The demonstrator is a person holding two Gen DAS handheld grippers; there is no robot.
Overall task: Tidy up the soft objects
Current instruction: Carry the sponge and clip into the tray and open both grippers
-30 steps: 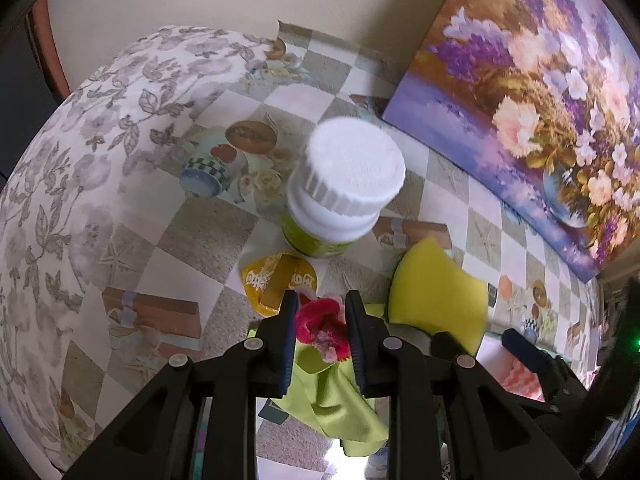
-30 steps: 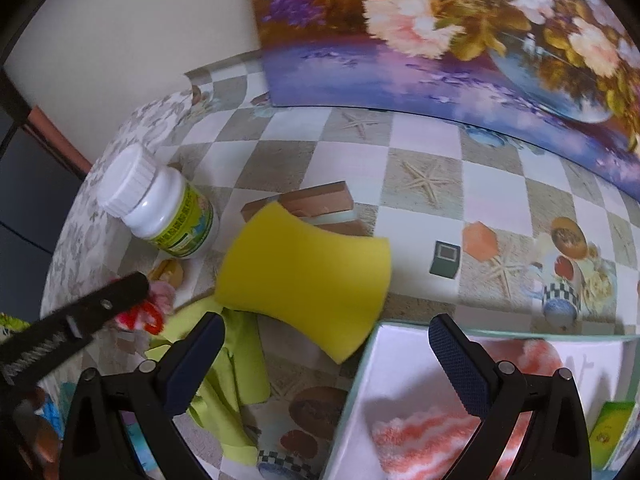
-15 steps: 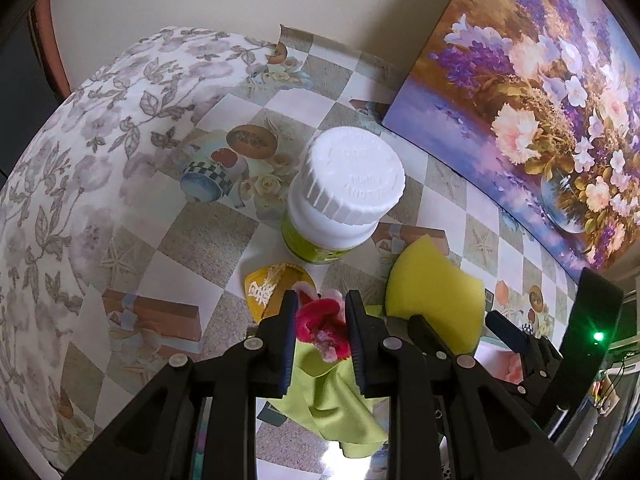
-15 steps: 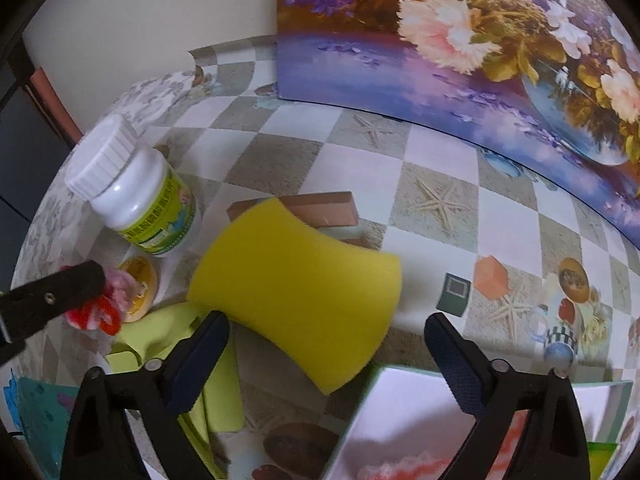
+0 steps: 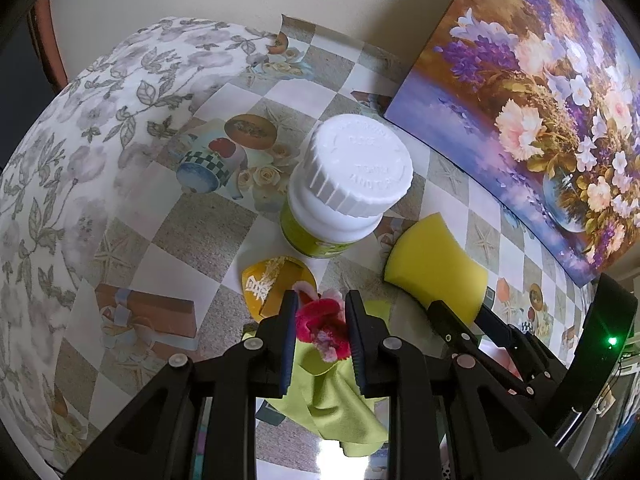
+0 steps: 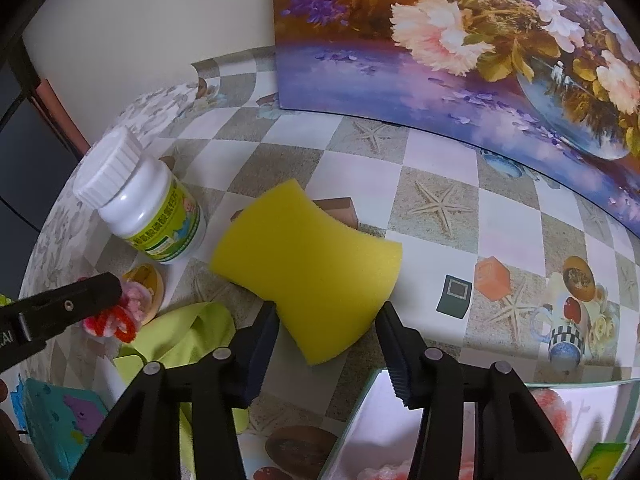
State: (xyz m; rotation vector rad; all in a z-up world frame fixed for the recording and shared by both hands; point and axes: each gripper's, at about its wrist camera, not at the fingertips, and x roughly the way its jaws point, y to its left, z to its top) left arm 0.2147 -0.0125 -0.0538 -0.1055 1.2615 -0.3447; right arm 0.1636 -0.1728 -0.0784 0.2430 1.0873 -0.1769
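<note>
The left gripper (image 5: 321, 330) is closed narrowly on a red and pink fuzzy flower (image 5: 322, 326), which is pinched between its pads just above a lime green cloth (image 5: 332, 396). The right gripper (image 6: 326, 322) has just been closing around the near end of a yellow sponge (image 6: 308, 268); the sponge lies between the jaws, the pads are seen at its edges, and whether they press on it cannot be told. Just left of the sponge a white bottle (image 6: 140, 204) with a ribbed cap and a green label is stood upright, and a small yellow round item (image 5: 274, 282) is laid between the bottle and the flower. A white box (image 6: 460, 428) holding something pink and fluffy is seen at the lower right of the right wrist view, close beside the sponge. A teal card (image 6: 60, 424) is partly shown at the lower left. Everything is set on a checkered tablecloth (image 6: 436, 168) printed with starfish and cups, beside a leaf-patterned cloth (image 5: 80, 128). A flower painting (image 6: 460, 40) is leaned against a plain pale wall (image 6: 160, 24).
</note>
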